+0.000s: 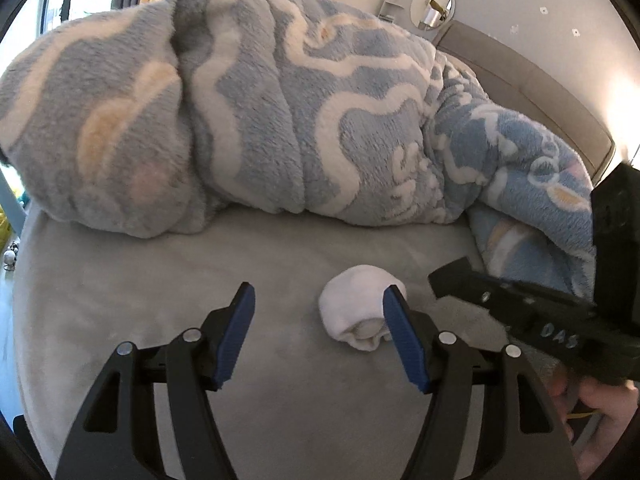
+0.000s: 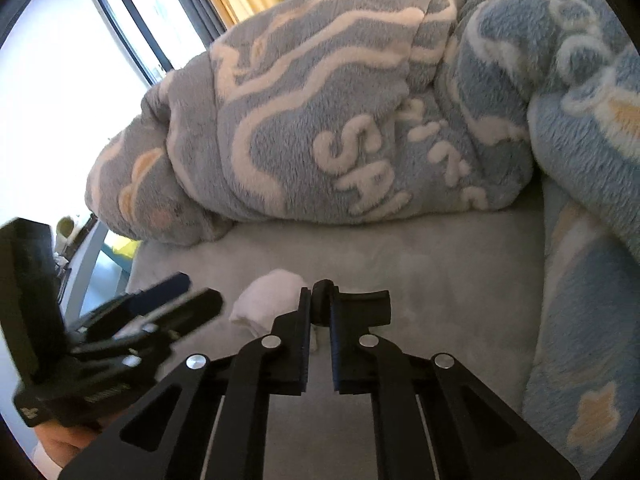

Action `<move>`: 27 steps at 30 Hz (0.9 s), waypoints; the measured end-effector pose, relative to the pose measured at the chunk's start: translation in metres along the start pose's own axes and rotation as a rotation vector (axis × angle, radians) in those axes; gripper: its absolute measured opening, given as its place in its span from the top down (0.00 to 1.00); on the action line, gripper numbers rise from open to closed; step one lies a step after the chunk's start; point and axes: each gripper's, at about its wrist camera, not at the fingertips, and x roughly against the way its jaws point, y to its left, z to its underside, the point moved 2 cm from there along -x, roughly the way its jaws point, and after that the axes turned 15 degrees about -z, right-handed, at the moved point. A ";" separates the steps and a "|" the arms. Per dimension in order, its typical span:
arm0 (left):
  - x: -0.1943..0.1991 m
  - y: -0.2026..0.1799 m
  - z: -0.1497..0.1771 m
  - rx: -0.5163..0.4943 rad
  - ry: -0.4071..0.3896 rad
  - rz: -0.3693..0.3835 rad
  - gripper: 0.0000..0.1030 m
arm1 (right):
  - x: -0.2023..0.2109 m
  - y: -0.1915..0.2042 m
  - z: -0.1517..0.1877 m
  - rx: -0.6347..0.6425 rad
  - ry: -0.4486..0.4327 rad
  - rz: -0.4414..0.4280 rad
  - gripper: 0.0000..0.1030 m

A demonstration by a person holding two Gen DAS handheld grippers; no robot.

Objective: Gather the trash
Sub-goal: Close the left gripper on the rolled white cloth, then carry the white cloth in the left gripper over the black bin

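Note:
A white crumpled tissue wad (image 1: 352, 312) lies on the grey bed sheet (image 1: 160, 280). My left gripper (image 1: 320, 294) hovers just short of the wad. It is open, its blue pads wide apart, and its right finger overlaps the wad's near right edge. In the right wrist view the wad (image 2: 268, 296) sits just left of my right gripper (image 2: 322, 300). That gripper's jaws are drawn together on a small black rounded piece (image 2: 322, 294) at the tips; what it is I cannot tell. The left gripper (image 2: 196, 294) shows blurred at the left.
A bulky blue-and-white fleece blanket (image 1: 280, 112) is heaped across the back of the bed and spills down the right side (image 2: 580, 280). A grey headboard (image 1: 520, 92) stands at the far right and a window (image 2: 132, 20) at the left. A hand (image 1: 592, 404) holds the right gripper (image 1: 450, 276).

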 end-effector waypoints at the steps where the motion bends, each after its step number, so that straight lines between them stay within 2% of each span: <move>1: -0.002 -0.003 0.000 -0.004 0.003 -0.001 0.33 | 0.002 -0.001 -0.002 0.001 -0.012 0.000 0.92; 9: -0.017 -0.023 0.004 -0.018 0.026 0.020 0.30 | 0.024 0.004 -0.011 0.037 -0.083 -0.018 0.92; 18: -0.033 -0.037 0.002 -0.021 0.028 -0.018 0.27 | 0.034 0.004 -0.013 0.052 -0.084 -0.032 0.92; 27: -0.042 -0.050 0.009 -0.057 0.028 -0.049 0.41 | 0.046 0.009 -0.019 0.060 -0.106 -0.025 0.92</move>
